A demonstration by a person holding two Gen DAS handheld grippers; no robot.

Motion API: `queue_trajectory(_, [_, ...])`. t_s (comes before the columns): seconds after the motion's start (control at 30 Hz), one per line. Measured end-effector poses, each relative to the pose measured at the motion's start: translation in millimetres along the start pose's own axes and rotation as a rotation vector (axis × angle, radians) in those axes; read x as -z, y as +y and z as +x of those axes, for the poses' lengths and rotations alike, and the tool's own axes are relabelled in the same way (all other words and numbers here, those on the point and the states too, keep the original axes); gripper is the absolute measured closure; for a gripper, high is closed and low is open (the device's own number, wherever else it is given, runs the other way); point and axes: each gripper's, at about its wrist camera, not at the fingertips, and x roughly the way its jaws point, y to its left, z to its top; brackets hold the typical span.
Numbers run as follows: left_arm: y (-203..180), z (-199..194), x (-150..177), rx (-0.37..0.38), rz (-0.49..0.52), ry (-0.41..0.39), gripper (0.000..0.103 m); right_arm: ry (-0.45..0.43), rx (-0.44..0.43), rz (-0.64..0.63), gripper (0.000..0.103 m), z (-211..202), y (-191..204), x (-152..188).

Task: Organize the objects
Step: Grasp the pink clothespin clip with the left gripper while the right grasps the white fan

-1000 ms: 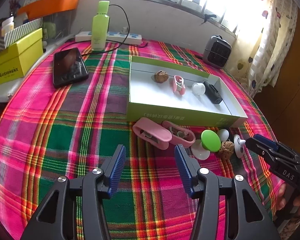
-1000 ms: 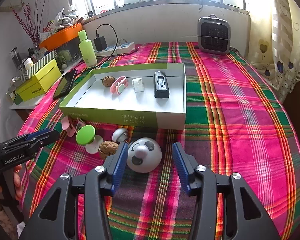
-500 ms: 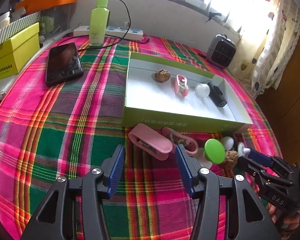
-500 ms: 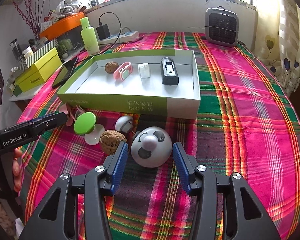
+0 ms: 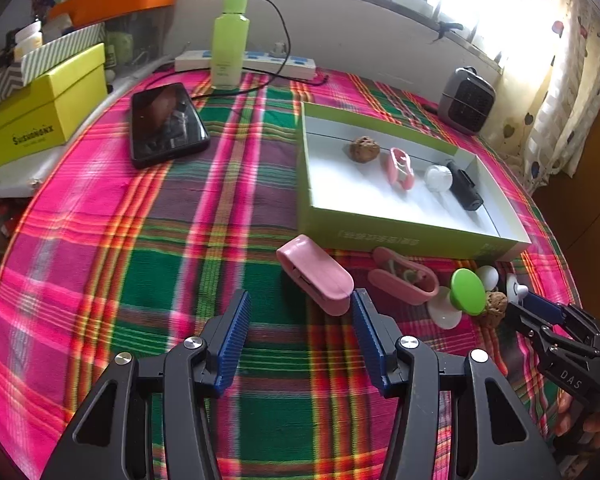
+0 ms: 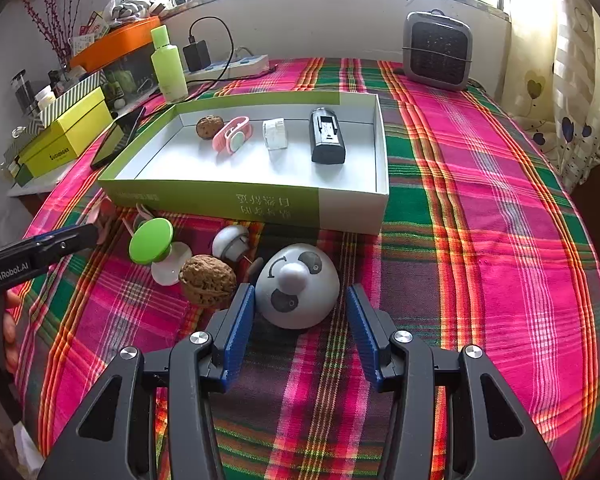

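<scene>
A green-and-white box holds a walnut, a pink band, a white cube and a black battery. In front of it lie a white panda dome, a loose walnut, a green-capped item and a small white piece. My right gripper is open, its fingers on either side of the dome. My left gripper is open, just short of a pink case; a second pink case lies beside it.
A phone, a green bottle, a power strip and a yellow box stand at the back left. A small grey heater stands at the back right. The table edge runs along the right.
Both grippers have moved forward. The right one has come up around the panda dome, and the left one has come close to the pink case. Both stay open.
</scene>
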Motion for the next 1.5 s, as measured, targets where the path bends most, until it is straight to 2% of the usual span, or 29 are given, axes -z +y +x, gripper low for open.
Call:
queue_trajectory(0.27, [11.1,-10.4,0.3,-0.024,-0.008,-0.01,0.052,0.001,0.019,0.002,0.055,-0.8,-1.8,-0.3])
queue_trajectory(0.4, [12.0,-11.0,1.4,0.013,-0.025,0.001,0.052,0.003,0.03,-0.004,0.055,-0.8,-1.0,0.5])
queue_trajectory(0.63, [-3.0,2.1,-7.9,0.032,-0.011,0.005,0.052,-0.004,0.017,0.007,0.055,0.4,-3.1,-1.6])
queue_trajectory(0.8, [3.1,15.2,-15.1,-0.005,-0.043,0.027,0.052,0.0,0.024,-0.009,0.055,5.2,-0.2,-5.2])
queue_trajectory(1.3, [1.9,21.9,-20.3,-0.048,-0.02,-0.002,0.053,0.001,0.067,-0.044,0.055,12.7,3.9,-10.7])
queue_trajectory(1.5, [0.9,22.4,-20.6,-0.096,-0.003,-0.009,0.067,-0.004,0.056,-0.029,0.055,11.4,1.9,-10.5])
